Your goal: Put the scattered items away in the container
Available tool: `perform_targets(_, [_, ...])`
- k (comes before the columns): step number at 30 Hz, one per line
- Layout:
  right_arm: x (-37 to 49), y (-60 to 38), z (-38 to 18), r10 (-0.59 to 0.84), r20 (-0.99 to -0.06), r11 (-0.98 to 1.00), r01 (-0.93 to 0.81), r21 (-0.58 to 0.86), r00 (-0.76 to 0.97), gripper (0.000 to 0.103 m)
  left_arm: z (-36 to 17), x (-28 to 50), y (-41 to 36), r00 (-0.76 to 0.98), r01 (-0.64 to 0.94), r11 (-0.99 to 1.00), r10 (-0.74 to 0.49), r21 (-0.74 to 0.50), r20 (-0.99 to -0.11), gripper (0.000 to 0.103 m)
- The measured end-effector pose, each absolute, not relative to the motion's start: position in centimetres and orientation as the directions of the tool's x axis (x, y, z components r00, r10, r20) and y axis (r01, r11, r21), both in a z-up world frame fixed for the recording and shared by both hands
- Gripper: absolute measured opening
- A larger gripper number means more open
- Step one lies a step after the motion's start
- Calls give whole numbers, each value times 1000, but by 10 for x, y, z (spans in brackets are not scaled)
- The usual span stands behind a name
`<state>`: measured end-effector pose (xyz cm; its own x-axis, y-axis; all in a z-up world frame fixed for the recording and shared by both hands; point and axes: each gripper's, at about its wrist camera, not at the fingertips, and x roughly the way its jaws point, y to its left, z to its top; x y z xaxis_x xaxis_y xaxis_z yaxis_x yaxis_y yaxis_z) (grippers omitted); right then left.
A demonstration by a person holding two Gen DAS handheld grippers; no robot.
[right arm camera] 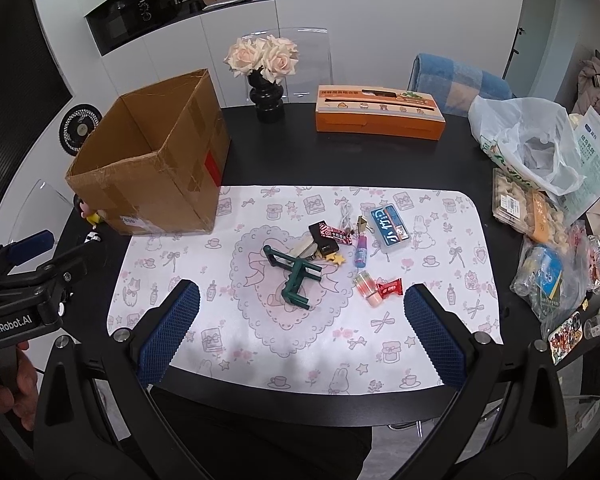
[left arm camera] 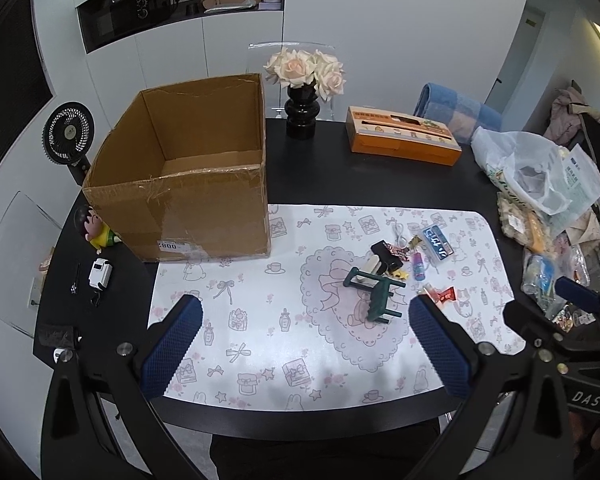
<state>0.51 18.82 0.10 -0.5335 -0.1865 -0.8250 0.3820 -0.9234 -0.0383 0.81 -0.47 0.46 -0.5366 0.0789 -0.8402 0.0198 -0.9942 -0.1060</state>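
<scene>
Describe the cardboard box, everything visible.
The box is brown corrugated cardboard, open at the top with no flaps showing. It looks empty. Clear tape runs along its rim and front, with a white label low on the front and a red patch on one side. It stands upright on the black table; its near right corner overlaps the mat. A figurine stands at its near left corner.

The cardboard box (right arm camera: 148, 160) hides most of the cartoon figurine (right arm camera: 89, 212) in the right wrist view; the print on the blue case (right arm camera: 390, 226) is too small to read, and the plastic bag (left arm camera: 528, 172) covers its contents
</scene>
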Motion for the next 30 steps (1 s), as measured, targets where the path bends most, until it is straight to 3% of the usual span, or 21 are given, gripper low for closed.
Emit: perform_targets(30, [1, 190, 5, -171, -824, -931, 362, -44, -540, 103, 6, 15, -1, -547, 22, -993, 83, -113, -833, 103])
